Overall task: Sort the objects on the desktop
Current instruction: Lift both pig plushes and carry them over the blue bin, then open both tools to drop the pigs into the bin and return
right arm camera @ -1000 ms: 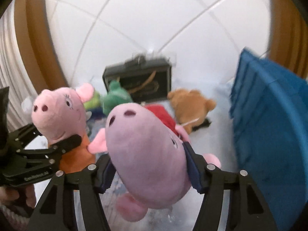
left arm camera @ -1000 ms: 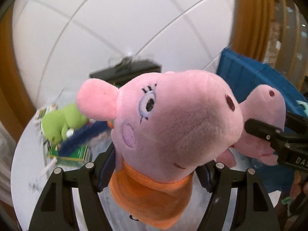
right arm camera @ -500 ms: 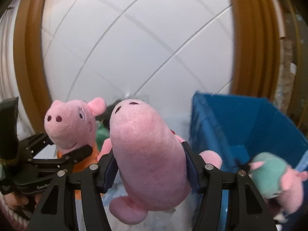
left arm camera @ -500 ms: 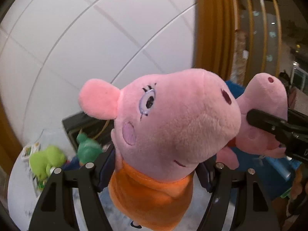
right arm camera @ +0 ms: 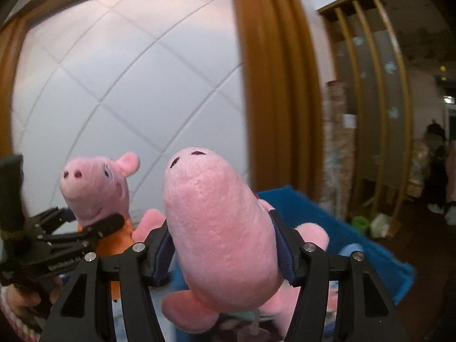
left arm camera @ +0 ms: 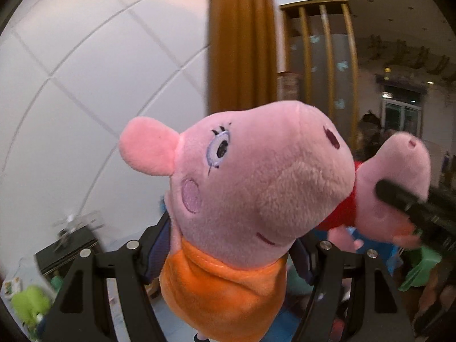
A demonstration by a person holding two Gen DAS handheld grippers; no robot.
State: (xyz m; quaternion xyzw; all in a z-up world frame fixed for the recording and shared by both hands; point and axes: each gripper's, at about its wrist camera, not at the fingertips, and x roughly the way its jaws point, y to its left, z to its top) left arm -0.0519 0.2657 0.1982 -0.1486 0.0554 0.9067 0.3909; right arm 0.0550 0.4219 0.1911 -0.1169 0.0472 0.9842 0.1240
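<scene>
A pig plush in orange [left arm camera: 228, 293] is pinched by the left gripper [left arm camera: 228, 259], a pig plush in red [right arm camera: 225, 228] by the right gripper [right arm camera: 225, 253], both held aloft, likely for carrying to the blue bin [right arm camera: 356, 233] ahead.

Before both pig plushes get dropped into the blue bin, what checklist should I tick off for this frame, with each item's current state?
1. Left gripper shut on the orange-dress pig plush: ok, pads press its neck.
2. Right gripper shut on the red-dress pig plush: ok, squeezed at mid-body.
3. Both plushes clear of the table: ok, both held aloft.
4. Blue bin within reach: ok, directly beyond the right gripper.
5. Room left in the bin: cannot tell, its inside is mostly hidden.
6. The two plushes apart from each other: cannot tell, they overlap in the left wrist view.
</scene>
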